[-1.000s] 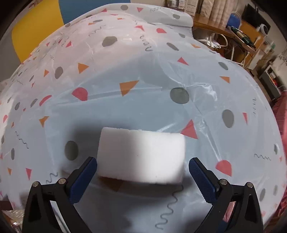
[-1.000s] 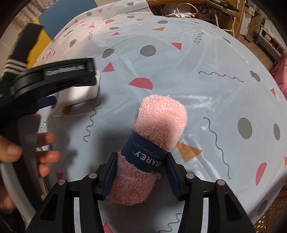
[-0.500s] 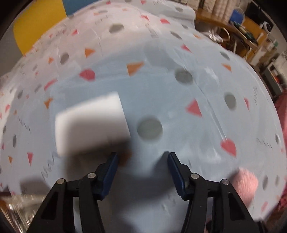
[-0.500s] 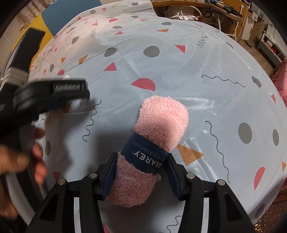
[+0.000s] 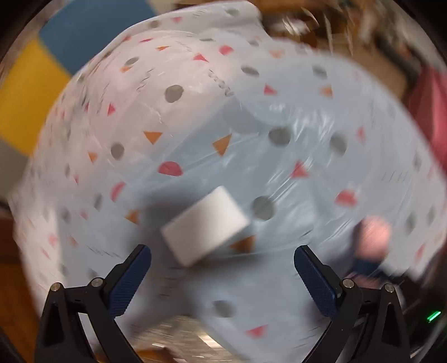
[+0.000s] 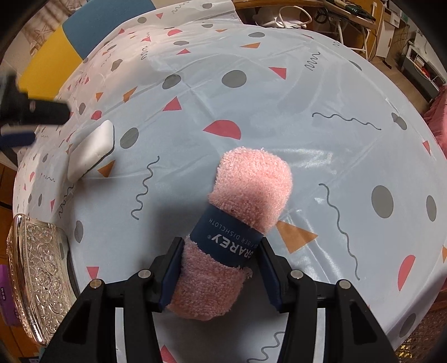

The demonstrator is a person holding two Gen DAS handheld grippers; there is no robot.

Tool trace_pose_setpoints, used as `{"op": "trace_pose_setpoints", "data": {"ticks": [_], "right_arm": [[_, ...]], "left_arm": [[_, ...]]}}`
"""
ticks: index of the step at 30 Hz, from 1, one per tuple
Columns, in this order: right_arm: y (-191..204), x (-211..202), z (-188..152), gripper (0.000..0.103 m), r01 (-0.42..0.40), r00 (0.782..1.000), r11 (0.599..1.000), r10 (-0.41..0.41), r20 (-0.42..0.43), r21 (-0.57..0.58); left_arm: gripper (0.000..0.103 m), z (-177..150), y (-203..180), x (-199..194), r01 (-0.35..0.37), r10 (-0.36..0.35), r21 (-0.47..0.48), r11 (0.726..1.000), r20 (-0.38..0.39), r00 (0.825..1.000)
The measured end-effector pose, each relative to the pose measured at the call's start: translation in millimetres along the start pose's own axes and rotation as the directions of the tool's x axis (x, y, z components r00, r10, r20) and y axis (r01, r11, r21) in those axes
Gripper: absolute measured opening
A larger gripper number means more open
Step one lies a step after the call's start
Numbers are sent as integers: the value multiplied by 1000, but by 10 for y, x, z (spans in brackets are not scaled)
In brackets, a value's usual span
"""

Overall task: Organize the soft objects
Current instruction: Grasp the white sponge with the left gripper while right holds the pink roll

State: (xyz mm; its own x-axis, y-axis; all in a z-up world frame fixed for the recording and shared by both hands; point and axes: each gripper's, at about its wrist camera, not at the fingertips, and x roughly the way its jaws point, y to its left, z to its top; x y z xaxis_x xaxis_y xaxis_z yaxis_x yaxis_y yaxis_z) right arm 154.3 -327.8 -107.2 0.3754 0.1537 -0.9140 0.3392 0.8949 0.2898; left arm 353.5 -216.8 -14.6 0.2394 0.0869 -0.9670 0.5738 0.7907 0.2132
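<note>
A white sponge block [image 5: 205, 224] lies free on the patterned tablecloth [image 6: 335, 134]; in the right wrist view the sponge [image 6: 90, 149] sits at the far left. My left gripper [image 5: 222, 257] hovers above it, its jaws opening wide, nothing pressed between the pads; the picture is blurred. It shows as a dark shape [image 6: 30, 114] at the left edge of the right wrist view. My right gripper [image 6: 220, 245] is shut on a rolled pink dishcloth [image 6: 248, 195] with a navy paper band, resting on the table. The roll [image 5: 373, 236] also appears at the right of the left wrist view.
A cut-glass tray [image 6: 36, 276] stands at the table's near left edge, below the sponge. Blue and yellow floor mats [image 6: 92, 22] lie beyond the far edge. Wooden furniture and cables [image 6: 349, 19] fill the back right.
The left gripper has lifted off the sponge and rolled, its jaws narrowing and then spreading wide again; the sponge stays on the cloth. The right gripper and pink roll have not moved.
</note>
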Motion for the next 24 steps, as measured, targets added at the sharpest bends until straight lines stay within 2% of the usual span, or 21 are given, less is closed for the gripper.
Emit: {"op": "trace_pose_setpoints", "data": {"ticks": [2,4,8,11,18,19,20,21,22,23,24], "right_arm": [[-6,-6,2,53,-8,1000,1000,8,-2,1],[-26,-17,7,53,-21,1000,1000,21,-4,7],[-44,-15,19,53,-30,1000,999,30,-6,12],[-47,-12,16,53,-30,1000,1000,30,-7,10],[-35,-12,13,53,-27,1000,1000,27,-7,6],[-39,-9,6,53,-28,1000,1000,28,-6,6],[-39,-8,7,53,-27,1000,1000,27,-6,5],[-37,-6,9,53,-26,1000,1000,26,-6,4],[-34,-6,9,53,-25,1000,1000,25,-6,3],[-29,-9,8,53,-24,1000,1000,24,-6,1],[-26,-12,5,53,-24,1000,1000,24,-5,-1]], "left_arm": [[103,5,-67,138,-63,66,97,993,-23,998],[103,-30,-129,315,-114,125,199,973,-43,991],[103,-49,-188,641,-109,139,302,947,-79,987],[103,-9,-117,833,-109,141,302,947,-86,986],[102,60,118,1080,-61,90,241,969,-108,990],[100,63,143,1082,-45,71,229,972,-108,992],[92,64,151,1079,-25,52,220,975,-117,992],[79,67,175,1079,5,23,208,978,-134,991],[73,68,167,1046,30,-1,207,978,-141,990],[65,73,154,1021,25,5,215,976,-136,991],[62,70,137,1012,15,15,213,977,-140,990]]}}
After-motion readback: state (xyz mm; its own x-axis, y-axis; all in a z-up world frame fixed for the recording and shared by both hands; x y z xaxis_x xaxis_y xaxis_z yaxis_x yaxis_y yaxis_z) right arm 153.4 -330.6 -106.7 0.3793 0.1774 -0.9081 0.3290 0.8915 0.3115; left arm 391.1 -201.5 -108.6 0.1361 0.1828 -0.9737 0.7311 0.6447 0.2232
